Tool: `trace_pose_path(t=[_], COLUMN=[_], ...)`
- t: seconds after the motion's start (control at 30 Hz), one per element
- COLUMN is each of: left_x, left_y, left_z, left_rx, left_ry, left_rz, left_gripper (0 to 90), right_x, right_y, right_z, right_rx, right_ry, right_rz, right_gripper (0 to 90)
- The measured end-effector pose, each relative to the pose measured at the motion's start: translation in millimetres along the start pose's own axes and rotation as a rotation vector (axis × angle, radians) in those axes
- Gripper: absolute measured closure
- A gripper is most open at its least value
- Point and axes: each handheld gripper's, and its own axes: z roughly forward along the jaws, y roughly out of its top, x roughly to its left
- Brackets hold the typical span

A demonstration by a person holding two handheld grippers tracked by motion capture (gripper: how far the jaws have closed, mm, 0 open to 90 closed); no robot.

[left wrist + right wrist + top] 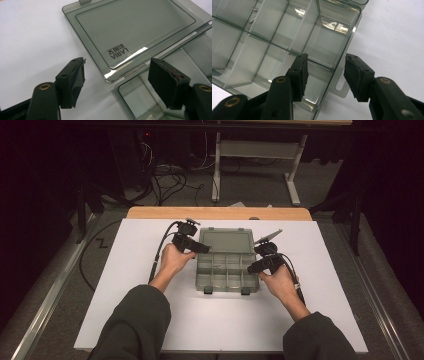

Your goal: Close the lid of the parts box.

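A clear grey compartment box (227, 274) lies open on the white sheet, with its lid (225, 240) folded flat behind it. My left gripper (204, 248) is at the box's left hinge corner. In the left gripper view it (116, 66) is open, and the lid (135, 27) corner and base corner (130, 92) lie between the jaws. My right gripper (252, 267) is at the box's right side. It (325, 58) is open and straddles the right wall (347, 47), with one pad (299, 72) over a compartment and the other outside near the hang tab (340, 86). Small metal parts (253, 15) lie in one compartment.
The white sheet (150, 320) covers a wooden table (220, 213) with bare room on both sides and in front of the box. Two latches (207, 291) stick out at the box's near edge. Cables (170, 177) and a white desk frame (216, 170) are on the floor beyond.
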Motion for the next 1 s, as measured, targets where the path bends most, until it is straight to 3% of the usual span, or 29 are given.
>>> trace_pose_path(t=[0.5, 1.0], left_x=[4.9, 4.2], left_y=[10.8, 21.5], left_z=[3.1, 20.6], left_rx=[0.022, 0.095], left_ry=[-0.032, -0.072], left_rz=[-0.046, -0.102], left_gripper=[28.7, 27.6], right_x=[0.7, 0.8], right_y=[0.0, 0.2], right_z=[0.2, 0.1], right_rx=[-0.002, 0.000], right_ry=[-0.002, -0.003], right_rz=[0.003, 0.004], right_gripper=[55.5, 55.5])
